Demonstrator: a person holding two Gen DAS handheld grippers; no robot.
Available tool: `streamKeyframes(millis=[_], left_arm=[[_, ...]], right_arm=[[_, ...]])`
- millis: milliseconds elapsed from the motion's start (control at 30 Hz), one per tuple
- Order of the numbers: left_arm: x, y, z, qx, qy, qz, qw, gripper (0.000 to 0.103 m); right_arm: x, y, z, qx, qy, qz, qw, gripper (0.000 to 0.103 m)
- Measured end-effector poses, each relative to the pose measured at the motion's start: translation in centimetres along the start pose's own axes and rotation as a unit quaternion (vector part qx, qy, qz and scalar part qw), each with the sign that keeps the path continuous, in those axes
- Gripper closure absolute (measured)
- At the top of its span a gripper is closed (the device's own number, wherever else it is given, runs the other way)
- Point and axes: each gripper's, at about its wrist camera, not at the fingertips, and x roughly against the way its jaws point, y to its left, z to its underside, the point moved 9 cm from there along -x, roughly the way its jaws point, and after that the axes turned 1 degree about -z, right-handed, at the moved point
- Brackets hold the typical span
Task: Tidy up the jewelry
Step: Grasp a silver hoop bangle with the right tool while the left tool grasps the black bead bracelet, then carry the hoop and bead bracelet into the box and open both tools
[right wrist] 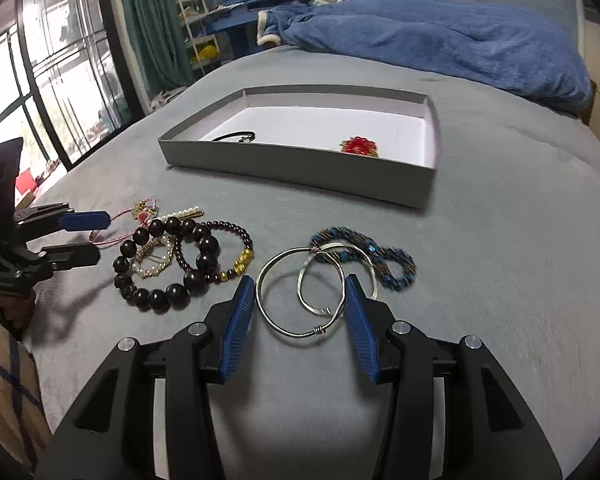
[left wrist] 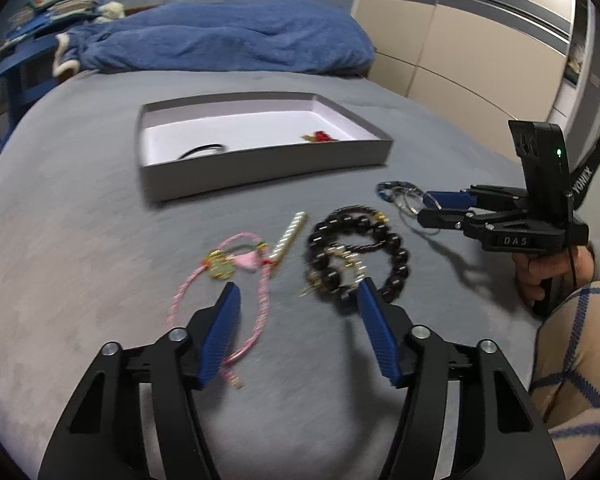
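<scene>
Jewelry lies loose on the grey bed cover (right wrist: pixel 500 280), in a row along the near long side of the shallow grey cardboard tray with a white floor (right wrist: pixel 300 166), which sits toward the middle of the bed and already holds a thin black band (right wrist: pixel 236 136) at one end and a red beaded piece (right wrist: pixel 358 146) at the other. Largest of the loose pieces is the bracelet of big dark round beads (right wrist: pixel 160 280), tangled with a garnet strand and a pearl ring; beside it lie two plain silver wire bangles (right wrist: pixel 300 296) overlapping a blue beaded bracelet (right wrist: pixel 396 264), and farthest off a pink braided cord with a gold charm (left wrist: pixel 220 268). The right gripper (right wrist: pixel 300 292) points down at the bangles, its blue fingers (right wrist: pixel 240 312) apart and straddling the larger hoop without pressing it, so the right hand is nearer that piece. The left gripper (left wrist: pixel 296 304) hovers, jaws apart and empty, between the pink cord and the dark beads. The tray lies straight ahead of both.
</scene>
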Motion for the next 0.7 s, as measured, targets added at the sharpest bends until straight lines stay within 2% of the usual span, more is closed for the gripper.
streamKeyframes(millis=[133,267,367,433,533,700], left_arm=[[-1.2,-1.1,-0.7,-0.011,0.016,0.011,0.9998,0.049],[-3.0,-1.5,-1.1,-0.019,0.044,0.006,0.9988,0.053],[-4.3,-1.3,-0.9,-0.011,0.067,0.007,0.9976,0.065],[-4.6,-1.2,-0.9,-0.009,0.075,0.007,0.9971,0.085],[-3.8,-1.4,-1.3,-0.002,0.06,0.021,0.998,0.087],[-1.7,-2.6,-2.8,-0.018,0.028,0.034,0.9989,0.088]], right_arm=[[0.7,-0.3,0.2,-0.011,-0.007,0.004,1.0,0.057],[0.6,0.0,0.2,-0.005,-0.006,0.008,1.0,0.057],[0.6,-0.1,0.2,-0.005,-0.006,0.008,1.0,0.057],[0.6,-0.2,0.2,-0.008,-0.008,0.008,1.0,0.057],[0.7,-0.2,0.2,-0.01,-0.01,0.007,1.0,0.057],[0.9,-0.3,0.0,-0.011,-0.014,0.005,1.0,0.057]])
